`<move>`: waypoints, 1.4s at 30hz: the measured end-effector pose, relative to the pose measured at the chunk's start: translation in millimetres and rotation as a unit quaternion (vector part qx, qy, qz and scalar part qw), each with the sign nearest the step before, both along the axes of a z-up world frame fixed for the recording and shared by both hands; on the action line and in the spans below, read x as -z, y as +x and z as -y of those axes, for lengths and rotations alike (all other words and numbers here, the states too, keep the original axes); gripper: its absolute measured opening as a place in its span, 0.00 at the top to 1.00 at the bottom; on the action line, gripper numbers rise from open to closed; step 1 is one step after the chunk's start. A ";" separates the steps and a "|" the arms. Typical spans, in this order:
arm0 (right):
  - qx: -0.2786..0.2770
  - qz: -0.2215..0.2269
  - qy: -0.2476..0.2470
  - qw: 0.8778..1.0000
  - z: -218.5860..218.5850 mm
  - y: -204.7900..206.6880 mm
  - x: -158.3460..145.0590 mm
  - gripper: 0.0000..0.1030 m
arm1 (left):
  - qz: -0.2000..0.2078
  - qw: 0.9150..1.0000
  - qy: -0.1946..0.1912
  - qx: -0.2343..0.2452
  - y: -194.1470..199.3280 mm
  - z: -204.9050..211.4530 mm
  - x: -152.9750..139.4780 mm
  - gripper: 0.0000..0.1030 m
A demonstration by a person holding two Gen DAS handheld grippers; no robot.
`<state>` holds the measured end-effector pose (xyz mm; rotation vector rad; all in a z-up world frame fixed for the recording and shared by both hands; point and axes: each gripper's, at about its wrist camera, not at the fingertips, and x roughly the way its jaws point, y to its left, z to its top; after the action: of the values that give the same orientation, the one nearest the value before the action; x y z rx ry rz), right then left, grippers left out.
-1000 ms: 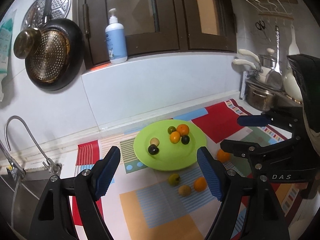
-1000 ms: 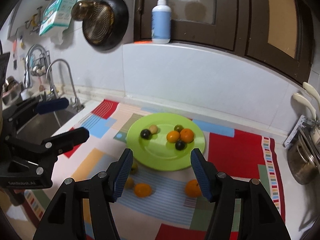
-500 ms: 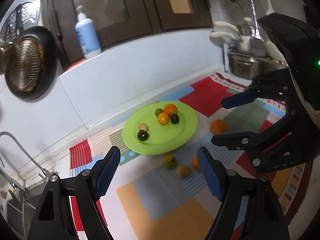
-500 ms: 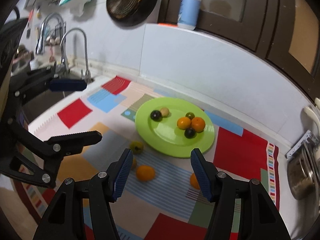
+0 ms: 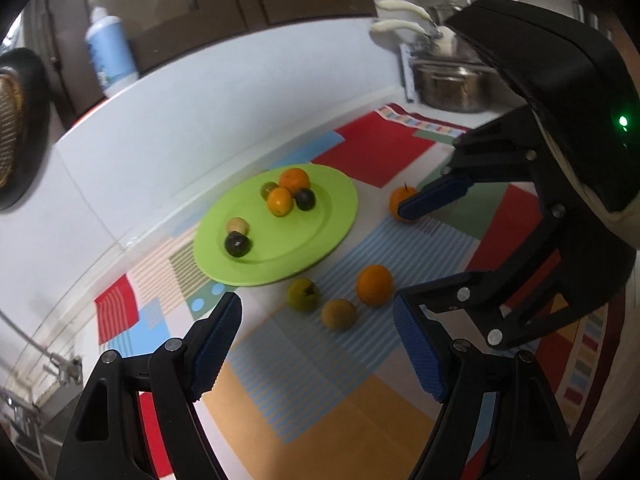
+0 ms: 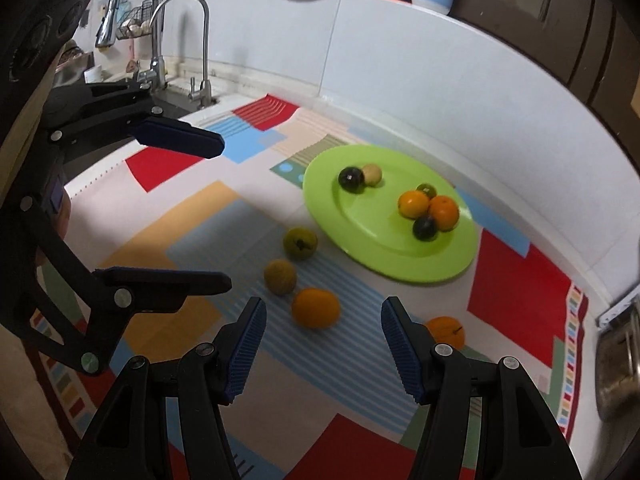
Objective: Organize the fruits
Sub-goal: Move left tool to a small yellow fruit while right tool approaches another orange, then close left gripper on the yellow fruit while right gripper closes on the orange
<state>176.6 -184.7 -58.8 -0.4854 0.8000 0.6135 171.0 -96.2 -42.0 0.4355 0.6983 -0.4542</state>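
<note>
- Left wrist view: left tongs (image 5: 316,344) released, nothing between the pads, above the mat (image 5: 320,408).
- Plate (image 5: 320,236) toward tabletop's back edge, six fruits on it. Loose on the mat: green fruit (image 5: 303,294) just beside the plate rim, brown fruit (image 5: 339,313), orange (image 5: 374,285).
- Far orange (image 5: 400,200) partly behind right tongs' pad.
- Right wrist view: right tongs (image 6: 322,344) released, empty, nearest orange (image 6: 315,307) just beyond the tips.
- Far orange (image 6: 446,330) behind the right finger.
- Judgement: fruits small, light, round, likely to roll; skins smooth and firm. Grip across the widest middle, gently, pads square so nothing squirts out.
</note>
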 end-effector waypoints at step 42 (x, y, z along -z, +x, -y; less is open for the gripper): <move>0.007 -0.072 0.026 0.997 0.6 34.1 44.3 0.64 | -0.108 0.993 -0.042 0.008 42.3 -0.8 51.9 0.72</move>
<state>210.7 -185.3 -103.1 -0.3901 0.9204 0.6599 213.3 -95.4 -94.0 0.3159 0.8820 -0.5488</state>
